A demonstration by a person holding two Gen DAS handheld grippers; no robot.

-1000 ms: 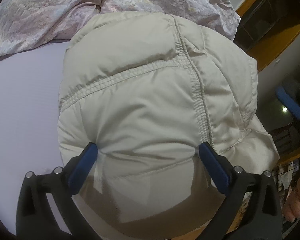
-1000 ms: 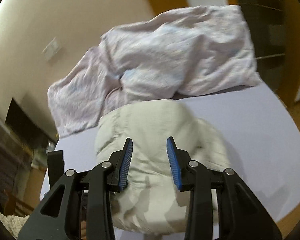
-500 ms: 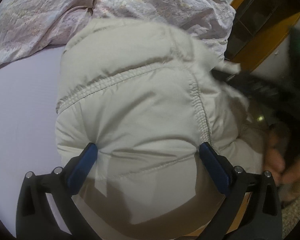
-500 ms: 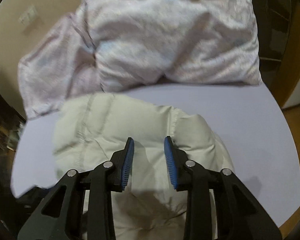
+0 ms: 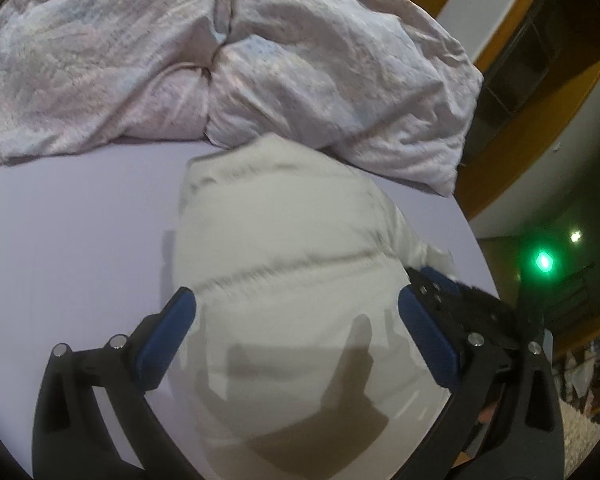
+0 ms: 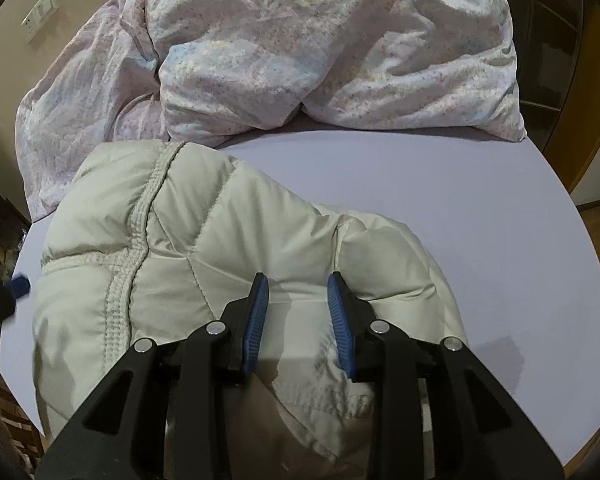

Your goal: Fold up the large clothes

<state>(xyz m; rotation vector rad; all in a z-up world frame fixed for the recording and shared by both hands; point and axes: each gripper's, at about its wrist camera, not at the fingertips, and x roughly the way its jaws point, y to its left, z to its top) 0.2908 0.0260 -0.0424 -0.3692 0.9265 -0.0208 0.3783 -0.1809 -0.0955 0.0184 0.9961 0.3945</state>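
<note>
Now, your right gripper [image 6: 298, 306]: jaws just narrowed, part-open, nothing pinched, over puffy jacket [image 6: 204, 248] bundled on bed [image 6: 480, 208]. Left gripper [image 5: 296, 328] wide open, empty. Pinch seam edge, not padding.

Left wrist view: motion blur on puffer jacket [image 5: 292, 264], soft throughout; green light [image 5: 543, 261] flares at dim right edge. Right wrist view sharp. Overhead light, gripper shadows thrown on jacket and sheet [image 6: 480, 208]. Fisheye bending, dark vignette at corners in both.
</note>
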